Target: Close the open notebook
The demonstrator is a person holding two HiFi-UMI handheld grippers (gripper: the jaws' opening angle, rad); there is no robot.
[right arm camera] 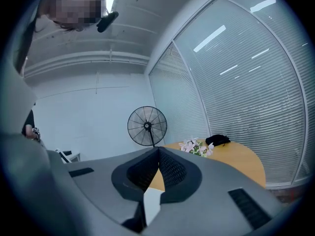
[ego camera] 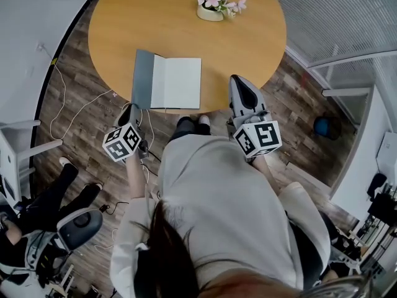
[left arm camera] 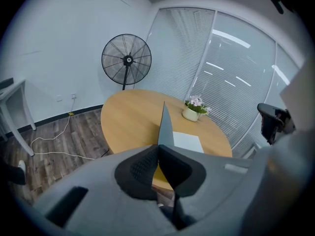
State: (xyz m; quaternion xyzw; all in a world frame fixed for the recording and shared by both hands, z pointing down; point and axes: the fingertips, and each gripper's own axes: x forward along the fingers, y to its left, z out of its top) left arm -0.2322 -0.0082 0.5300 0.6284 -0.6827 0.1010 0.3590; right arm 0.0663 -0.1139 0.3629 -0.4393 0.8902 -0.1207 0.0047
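The notebook [ego camera: 177, 82] lies open near the front edge of the round wooden table [ego camera: 124, 23], its white page facing up. Its grey left cover [ego camera: 143, 78] is lifted off the table. In the left gripper view that cover [left arm camera: 165, 129] stands on edge beside the white page [left arm camera: 187, 141] and runs into the pads. My left gripper [ego camera: 131, 112] [left arm camera: 158, 149] is shut on the cover's near edge. My right gripper [ego camera: 237, 79] [right arm camera: 158, 150] hovers over the table's edge to the right of the notebook, shut, with nothing held.
A pot of pink flowers [ego camera: 213, 2] [left arm camera: 194, 109] stands at the table's far side, with a black object [right arm camera: 218, 139] behind it. A standing fan [left arm camera: 126, 60] is beyond the table. Cables [ego camera: 68, 113] trail on the floor at left. Another seated person [ego camera: 43, 203] is at lower left.
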